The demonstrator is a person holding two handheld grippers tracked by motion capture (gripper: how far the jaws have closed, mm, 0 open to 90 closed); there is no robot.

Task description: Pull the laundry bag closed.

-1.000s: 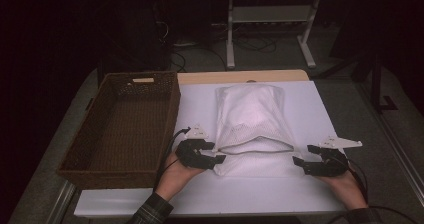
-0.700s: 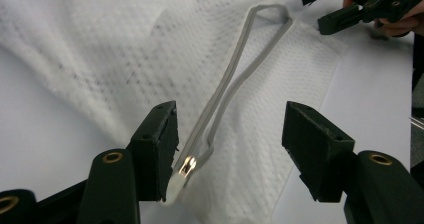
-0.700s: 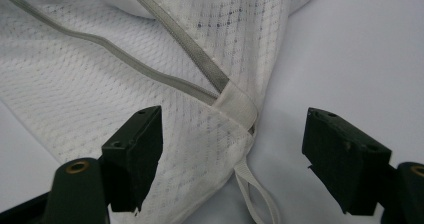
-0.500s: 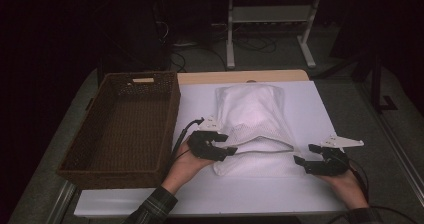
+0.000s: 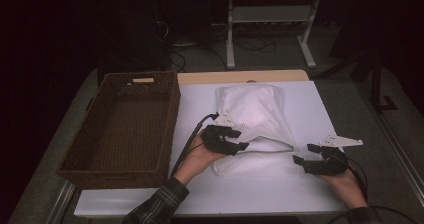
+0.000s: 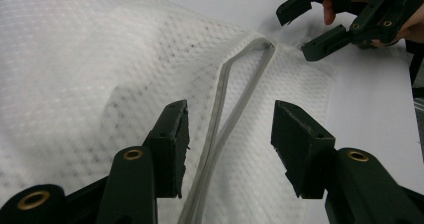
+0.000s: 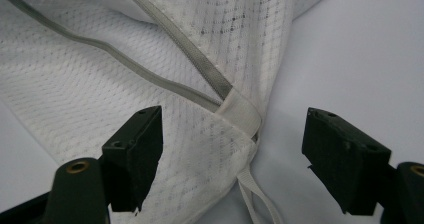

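Observation:
A white mesh bag (image 5: 252, 109) lies on the white table (image 5: 325, 104), its grey zipper edge (image 6: 235, 84) gaping along the near end. My left gripper (image 5: 241, 139) hovers over the bag's left side. In the left gripper view its jaws (image 6: 230, 109) straddle the zipper edge without pressing on it; they have just been closing. My right gripper (image 5: 303, 153) rests at the bag's near right corner, open. The corner tab (image 7: 242, 111) sits between its jaws (image 7: 232, 115), untouched. The right gripper (image 6: 295, 31) also appears far off in the left gripper view.
A brown wicker basket (image 5: 172, 119) with nothing in it stands on the left of the table, close to my left forearm. A wooden strip (image 5: 240, 76) runs along the table's far edge. Beyond it, a metal stand (image 5: 270, 14) and cables sit on the dark floor.
My left gripper has moved away from me and to the right, onto the bag, and its jaws have narrowed. The bag's near opening has shifted under it. The right gripper has stayed put.

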